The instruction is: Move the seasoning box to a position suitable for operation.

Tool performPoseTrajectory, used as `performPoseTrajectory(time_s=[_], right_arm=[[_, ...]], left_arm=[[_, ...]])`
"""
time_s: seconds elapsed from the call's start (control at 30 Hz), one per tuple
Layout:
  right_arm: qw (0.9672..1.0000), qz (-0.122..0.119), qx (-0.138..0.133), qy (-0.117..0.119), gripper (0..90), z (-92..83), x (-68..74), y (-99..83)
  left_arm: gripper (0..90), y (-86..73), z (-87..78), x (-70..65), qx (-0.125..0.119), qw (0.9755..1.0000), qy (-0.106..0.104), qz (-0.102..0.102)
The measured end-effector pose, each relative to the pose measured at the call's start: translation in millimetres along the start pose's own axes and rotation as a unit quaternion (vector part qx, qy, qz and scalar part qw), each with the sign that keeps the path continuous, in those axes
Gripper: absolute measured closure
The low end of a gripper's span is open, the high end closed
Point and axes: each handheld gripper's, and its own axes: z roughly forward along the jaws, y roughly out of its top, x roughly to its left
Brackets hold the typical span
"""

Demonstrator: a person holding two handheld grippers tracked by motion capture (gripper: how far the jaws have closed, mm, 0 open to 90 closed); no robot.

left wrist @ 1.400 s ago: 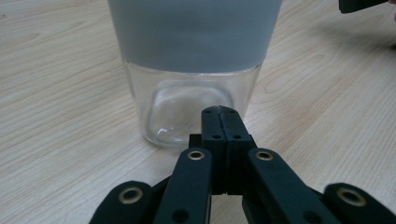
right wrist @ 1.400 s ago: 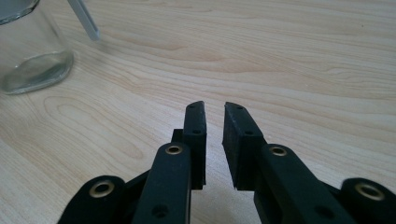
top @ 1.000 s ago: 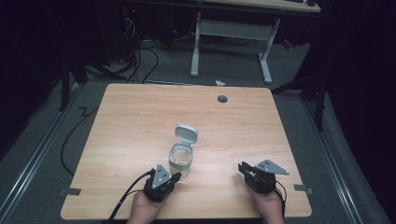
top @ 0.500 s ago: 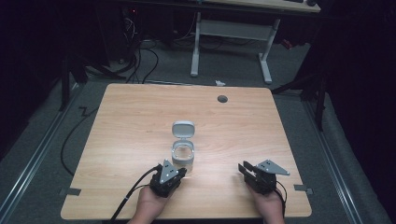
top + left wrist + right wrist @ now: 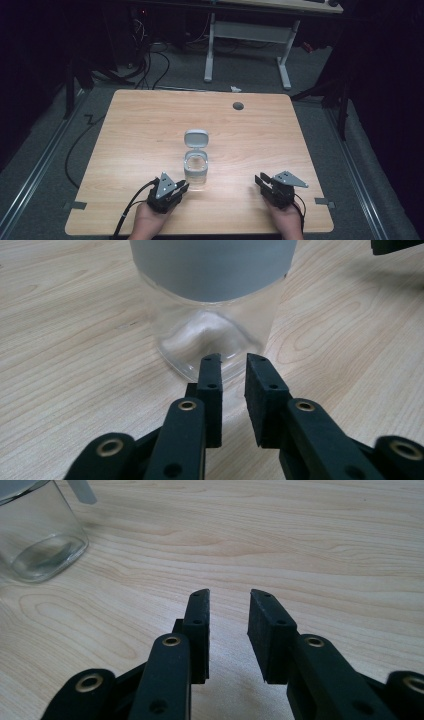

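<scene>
Two grippers low at the near edge of the table (image 5: 130, 125), a clear jar (image 5: 195, 169) between them.

The jar stands upright near the middle of the wooden table, its grey lid (image 5: 196, 138) flipped open and tilted back on the far side. The left gripper (image 5: 176, 188) sits just in front of the jar and a little to its left; in the left gripper view its jaws are a narrow gap apart, holding nothing, tips just short of the jar's glass base (image 5: 210, 340), which has a grey band above it. The right gripper (image 5: 262, 181) rests well off to the jar's right; in the right gripper view its jaws stand apart over bare wood, empty, with the jar (image 5: 37, 535) off in the upper left corner. A dark round hole (image 5: 238, 105) marks the table's far side. A hand (image 5: 147, 225) grips each tool from below.
</scene>
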Motion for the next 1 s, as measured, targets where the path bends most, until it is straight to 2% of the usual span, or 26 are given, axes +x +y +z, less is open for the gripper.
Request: performPoseTrajectory(time_s=[0.27,0.4,0.5,0.67,0.8,0.9,1.0], right_arm=[[0.9999,-0.003,-0.013,0.006,68.3,0.3,3.7,2.4],[0.9996,-0.011,-0.025,0.011,66.6,2.1,13.2,10.8],[0.9995,-0.018,-0.022,0.016,66.7,6.9,19.7,17.1],[0.9997,-0.019,0.0,0.016,66.9,18.9,29.3,22.5],[0.9997,-0.005,0.006,0.021,66.5,26.9,32.2,28.2],[0.9996,0.0,0.009,0.027,66.5,32.1,35.2,32.6],[0.9995,-0.012,0.006,0.029,66.5,35.5,40.8,39.6]], left_arm=[[78.3,-2.1,6.5,-4.9,0.008,0.9996,-0.026,0.001],[83.6,-6.8,8.8,-6.3,0.007,0.9997,-0.025,0.0],[83.8,-6.3,8.0,-7.9,0.006,0.9994,-0.033,-0.001],[84.0,-4.1,9.3,-7.8,0.012,0.9991,-0.04,-0.001],[83.9,-8.5,10.6,-7.3,0.025,0.9987,-0.042,-0.011],[83.6,-8.9,10.3,-7.7,0.019,0.9988,-0.044,-0.009],[83.6,-7.7,10.2,-6.8,0.016,0.9988,-0.042,-0.018]])
